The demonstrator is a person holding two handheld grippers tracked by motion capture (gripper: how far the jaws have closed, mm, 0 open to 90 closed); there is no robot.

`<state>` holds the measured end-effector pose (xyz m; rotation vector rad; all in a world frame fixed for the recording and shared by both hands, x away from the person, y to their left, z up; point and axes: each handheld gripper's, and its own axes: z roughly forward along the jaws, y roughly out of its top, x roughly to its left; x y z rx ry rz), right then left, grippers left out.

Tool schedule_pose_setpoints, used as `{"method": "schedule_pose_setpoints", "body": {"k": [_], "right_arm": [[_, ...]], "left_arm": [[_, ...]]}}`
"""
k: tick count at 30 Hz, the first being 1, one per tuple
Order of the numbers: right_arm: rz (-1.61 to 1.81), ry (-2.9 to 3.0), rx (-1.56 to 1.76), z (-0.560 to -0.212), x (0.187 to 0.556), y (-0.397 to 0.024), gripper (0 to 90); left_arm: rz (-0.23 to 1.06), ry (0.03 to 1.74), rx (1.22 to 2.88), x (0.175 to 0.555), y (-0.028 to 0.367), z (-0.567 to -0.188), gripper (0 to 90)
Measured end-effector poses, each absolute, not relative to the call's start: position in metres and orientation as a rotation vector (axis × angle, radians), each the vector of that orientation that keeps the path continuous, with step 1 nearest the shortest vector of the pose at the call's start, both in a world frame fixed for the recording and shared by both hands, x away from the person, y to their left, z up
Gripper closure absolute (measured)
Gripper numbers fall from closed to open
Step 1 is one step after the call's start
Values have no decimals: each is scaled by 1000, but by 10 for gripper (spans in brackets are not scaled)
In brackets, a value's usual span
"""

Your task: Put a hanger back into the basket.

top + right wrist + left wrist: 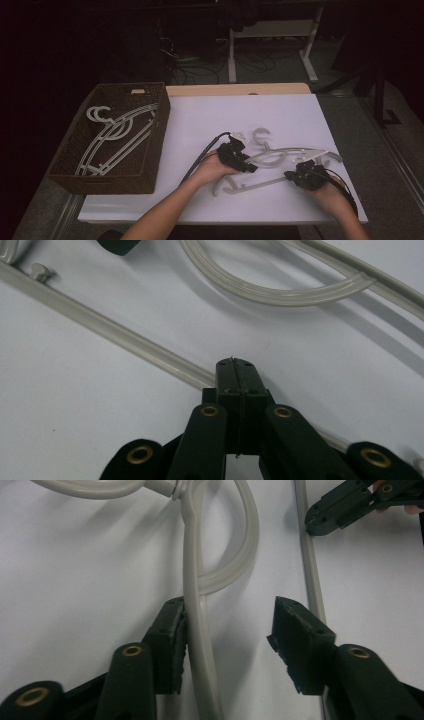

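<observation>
Between the parted jaws of the left gripper [230,630], a grey hanger [197,630] arm touches one pad; right gripper [235,375] pressed together atop its lower bar.

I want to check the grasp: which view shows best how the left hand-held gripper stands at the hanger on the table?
The left gripper view: one pad touches the hanger, the other stands apart. The high view shows the left hand-held gripper small; the right gripper view shows its tip.
</observation>
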<state>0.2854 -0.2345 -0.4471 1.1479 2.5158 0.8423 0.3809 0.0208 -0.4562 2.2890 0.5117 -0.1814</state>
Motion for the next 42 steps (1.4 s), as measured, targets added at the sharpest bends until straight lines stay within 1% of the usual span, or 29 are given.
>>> {"method": "schedule_pose_setpoints", "body": {"k": [5, 11, 13, 14, 17, 20, 24, 29, 31, 35, 36, 37, 40, 42], "right_arm": [[842, 2518, 1147, -447, 285, -235, 891], [838, 2520, 1148, -447, 285, -235, 892], [837, 2523, 1147, -447, 285, -235, 891], [841, 2524, 1146, -448, 285, -236, 892], [840, 2521, 1149, -447, 285, -236, 891], [836, 2522, 1151, -447, 285, -236, 892], [831, 2522, 1149, -448, 286, -236, 891], [831, 2523, 1150, -447, 285, -236, 891], [834, 2524, 1147, -447, 285, -236, 890], [851, 2501, 1136, -443, 286, -237, 889], [868, 2494, 1133, -442, 287, -238, 889], [884, 2487, 1137, -440, 286, -238, 888], [933, 2469, 1124, -435, 285, -239, 869], [969, 2460, 1115, -433, 284, -238, 850]], "left_arm": [[-185, 525, 2276, 382, 23, -454, 602], [-198, 517, 2265, 382, 27, -449, 670], [-219, 516, 2245, 383, 29, -447, 729], [-229, 508, 2237, 383, 30, -446, 745], [-236, 494, 2240, 381, 28, -443, 748], [-275, 492, 2230, 381, 28, -442, 736], [-281, 487, 2234, 379, 26, -441, 731], [-238, 509, 2278, 377, 23, -437, 749], [-206, 528, 2275, 376, 23, -435, 772], [-156, 518, 2274, 373, 24, -430, 781], [-117, 524, 2279, 373, 25, -428, 783], [-56, 521, 2295, 372, 26, -426, 808], [-66, 515, 2297, 374, 31, -422, 819], [-13, 521, 2309, 374, 33, -419, 819]]}}
